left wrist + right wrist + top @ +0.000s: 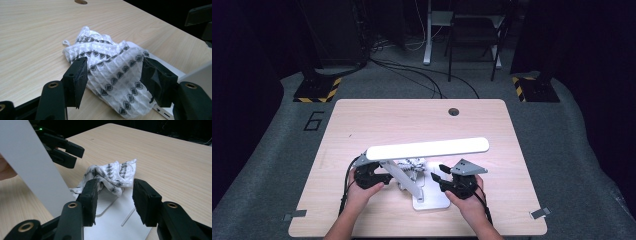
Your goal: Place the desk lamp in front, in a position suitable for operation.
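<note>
Pale wood-grain table [362,120], rounded corners, a small round hole near its far edge. Toward the near edge, about midway along it, stands a white desk lamp [427,147]: flat rectangular base, jointed grey-white arm, long slim bar head lying level across the middle. A crumpled cloth [110,67] sits bunched at the far end of the lamp base, partly on it and partly on the wood; white waffle weave with rows of dark diamond motifs, a small loop at one corner. Left hand-held gripper [113,80]: matte black jaws standing wide apart, the cloth lying between them; the left pad looks to be just at the fabric's edge, though contact is hard to judge, and the right one stands clear of it, so nothing is clamped. Right hand-held gripper [115,200]: black jaws apart over the smooth white base, the cloth just beyond their tips, nothing between the pads. In the high view the left one [382,179] sits left of the lamp arm, the right one [437,172] right of it, grey three-cornered plate on top.
</note>
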`<move>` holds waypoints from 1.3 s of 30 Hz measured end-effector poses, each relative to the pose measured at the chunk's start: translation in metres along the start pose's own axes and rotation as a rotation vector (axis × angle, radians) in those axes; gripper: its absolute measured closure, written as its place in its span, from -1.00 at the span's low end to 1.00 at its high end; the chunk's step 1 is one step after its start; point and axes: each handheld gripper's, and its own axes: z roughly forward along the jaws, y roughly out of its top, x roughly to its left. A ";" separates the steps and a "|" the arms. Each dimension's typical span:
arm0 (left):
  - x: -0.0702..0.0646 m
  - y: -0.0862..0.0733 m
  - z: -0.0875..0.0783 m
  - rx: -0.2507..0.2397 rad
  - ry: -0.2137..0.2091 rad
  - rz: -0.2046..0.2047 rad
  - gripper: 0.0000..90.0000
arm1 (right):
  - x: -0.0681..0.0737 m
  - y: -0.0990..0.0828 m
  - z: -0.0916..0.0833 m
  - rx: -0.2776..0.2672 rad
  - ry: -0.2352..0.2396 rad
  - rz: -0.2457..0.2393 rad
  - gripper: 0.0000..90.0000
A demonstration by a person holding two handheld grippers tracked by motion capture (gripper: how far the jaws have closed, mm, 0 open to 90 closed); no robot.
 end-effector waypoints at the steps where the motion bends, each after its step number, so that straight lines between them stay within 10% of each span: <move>1: -0.001 0.001 0.003 0.004 -0.012 -0.013 -0.17 | 0.000 -0.001 -0.002 0.003 -0.001 -0.004 0.22; 12: 0.000 -0.002 0.034 0.100 -0.054 0.035 -0.33 | -0.007 -0.011 -0.020 -0.017 -0.025 0.067 0.23; 28: 0.008 -0.009 0.052 0.117 -0.024 0.037 -0.49 | -0.003 -0.022 -0.027 -0.019 -0.029 0.068 0.22; 39: 0.008 -0.010 0.053 0.167 -0.022 0.027 -0.02 | -0.004 -0.030 -0.030 -0.013 -0.027 0.096 0.22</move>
